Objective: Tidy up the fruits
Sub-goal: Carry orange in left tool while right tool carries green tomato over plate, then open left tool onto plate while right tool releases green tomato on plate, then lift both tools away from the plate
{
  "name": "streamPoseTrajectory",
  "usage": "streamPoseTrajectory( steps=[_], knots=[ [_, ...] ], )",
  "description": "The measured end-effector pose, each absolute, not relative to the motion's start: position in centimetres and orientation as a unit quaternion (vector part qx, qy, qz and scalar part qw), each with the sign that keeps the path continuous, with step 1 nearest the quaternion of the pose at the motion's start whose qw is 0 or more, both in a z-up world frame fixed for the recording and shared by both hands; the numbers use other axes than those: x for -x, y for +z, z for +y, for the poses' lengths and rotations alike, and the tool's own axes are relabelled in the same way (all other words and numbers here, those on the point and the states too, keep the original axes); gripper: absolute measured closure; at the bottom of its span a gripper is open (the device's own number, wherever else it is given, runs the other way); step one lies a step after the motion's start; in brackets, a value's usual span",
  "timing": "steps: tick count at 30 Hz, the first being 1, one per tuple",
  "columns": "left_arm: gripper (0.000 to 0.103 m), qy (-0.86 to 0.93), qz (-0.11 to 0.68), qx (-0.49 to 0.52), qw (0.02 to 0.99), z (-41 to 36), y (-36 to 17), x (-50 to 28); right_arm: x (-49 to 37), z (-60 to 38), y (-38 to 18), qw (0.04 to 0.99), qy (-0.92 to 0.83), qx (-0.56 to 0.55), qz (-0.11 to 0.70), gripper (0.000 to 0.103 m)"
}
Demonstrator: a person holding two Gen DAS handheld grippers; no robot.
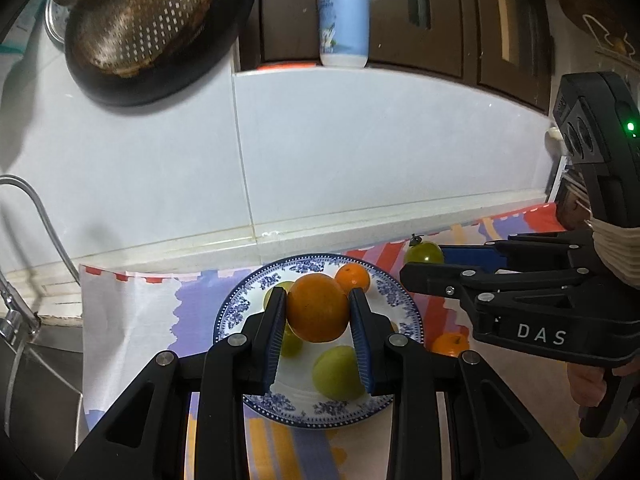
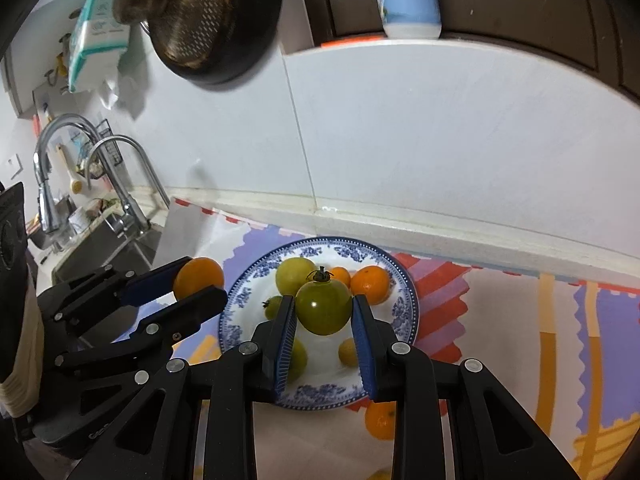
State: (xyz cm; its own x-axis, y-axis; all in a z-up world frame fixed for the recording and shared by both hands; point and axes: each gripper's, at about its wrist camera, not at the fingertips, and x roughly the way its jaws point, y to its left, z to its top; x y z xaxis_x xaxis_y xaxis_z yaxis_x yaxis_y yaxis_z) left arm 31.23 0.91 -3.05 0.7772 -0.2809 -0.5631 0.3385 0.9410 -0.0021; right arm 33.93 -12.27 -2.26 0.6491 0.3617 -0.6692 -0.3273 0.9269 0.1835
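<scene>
In the left wrist view, the left gripper (image 1: 318, 308) sits low in the middle of the frame. Its two blue pads squeeze a big orange (image 1: 318, 307) from both sides, so it is holding the orange. The orange hangs above a blue and white plate (image 1: 236, 312). On the plate lie a small orange (image 1: 353, 277) near the far rim and a green fruit (image 1: 335, 372) near the close rim. More green fruit peeks out behind the left pad.

At the right edge of that frame, the right gripper (image 1: 424, 260) reaches in from the side. It holds a green tomato (image 1: 425, 252) just past the plate's rim. Another orange (image 1: 450, 344) lies on the cloth beside the plate.

In the right wrist view, the right gripper (image 2: 324, 312) is low in the middle, and its pads pinch the green tomato (image 2: 324, 307), which has a dark stem on top. Below it is the plate (image 2: 404, 312) with a yellow-green fruit (image 2: 295, 275) and an orange (image 2: 371, 284) near the far side. The left gripper (image 2: 198, 280) shows at the left of the frame with its orange (image 2: 198, 278), over the cloth just beside the plate.

The plate rests on a striped cloth (image 2: 520, 320) of purple, red and yellow. A tap (image 2: 120, 184) and sink are at the left. A dark pan (image 1: 160, 32) with a metal strainer hangs in the upper left, and a white and blue bottle (image 1: 344, 16) stands at the top.
</scene>
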Motion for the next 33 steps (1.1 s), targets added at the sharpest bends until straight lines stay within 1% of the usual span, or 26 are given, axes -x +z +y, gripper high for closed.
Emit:
streamPoseTrajectory(
  steps=[13, 25, 28, 30, 33],
  knots=[
    [0.072, -0.172, 0.334, -0.041, 0.926, 0.5, -6.3, -35.4, -38.6, -12.3, -6.4, 0.885, 0.193, -0.023, 0.424, 0.074],
    [0.071, -0.174, 0.352, -0.05, 0.918, -0.2, -8.2, -36.6, -39.8, -12.2, -7.9, 0.877, 0.189, -0.025, 0.441, 0.074],
    [0.065, -0.166, 0.346, -0.051, 0.922, 0.0, -8.0, -36.5, -39.8, -12.3, -7.8, 0.878, 0.186, -0.025, 0.44, 0.073],
    [0.064, -0.163, 0.342, -0.051, 0.924, 0.2, -7.7, -36.2, -39.8, -12.3, -7.7, 0.879, 0.185, -0.027, 0.439, 0.067],
    [0.062, -0.153, 0.336, -0.052, 0.928, 0.6, -7.3, -35.8, -39.5, -12.2, -7.5, 0.882, 0.182, -0.019, 0.434, 0.067]
  ],
)
